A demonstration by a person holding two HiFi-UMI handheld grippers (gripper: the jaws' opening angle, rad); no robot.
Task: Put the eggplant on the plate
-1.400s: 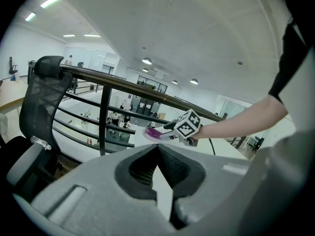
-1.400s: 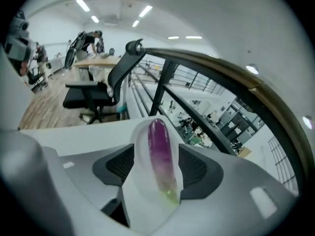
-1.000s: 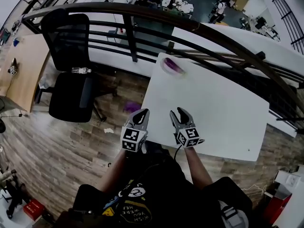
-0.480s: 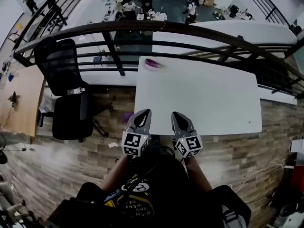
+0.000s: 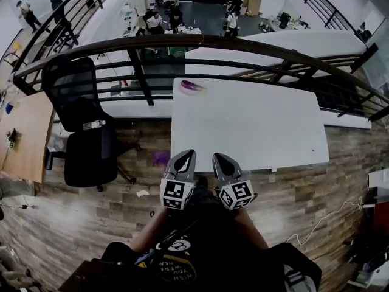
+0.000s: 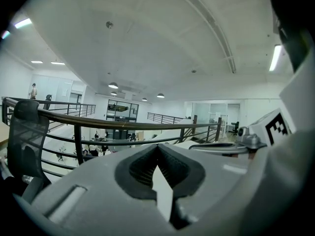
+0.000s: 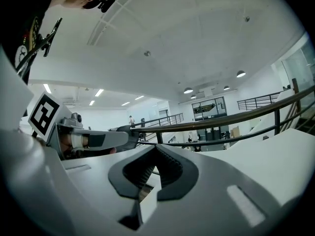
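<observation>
The eggplant (image 5: 192,86) lies at the far left corner of the table (image 5: 261,126), close to the far edge and just inside the railing (image 5: 182,41). The plate cannot be separated from the white surface in the head view: a faint pale outline around the eggplant may be its rim, but it is too small to confirm. The left gripper (image 5: 189,155) and right gripper (image 5: 217,157) are held side by side just off the near edge of the table, close to the person's body and well apart from the eggplant. Each gripper view shows its jaws pressed together with nothing between them. Neither gripper view shows the eggplant; both look out over the railing toward the ceiling. Judged from this arrangement, no grasp or transfer is in hand. The scene fits two stages: the eggplant resting on the plate with both grippers drawn clear, or the eggplant on bare table with the plate out of sight. Confirm the plate's position before any further motion. A small purple object (image 5: 161,158) on the floor by the near left corner cannot be identified.
</observation>
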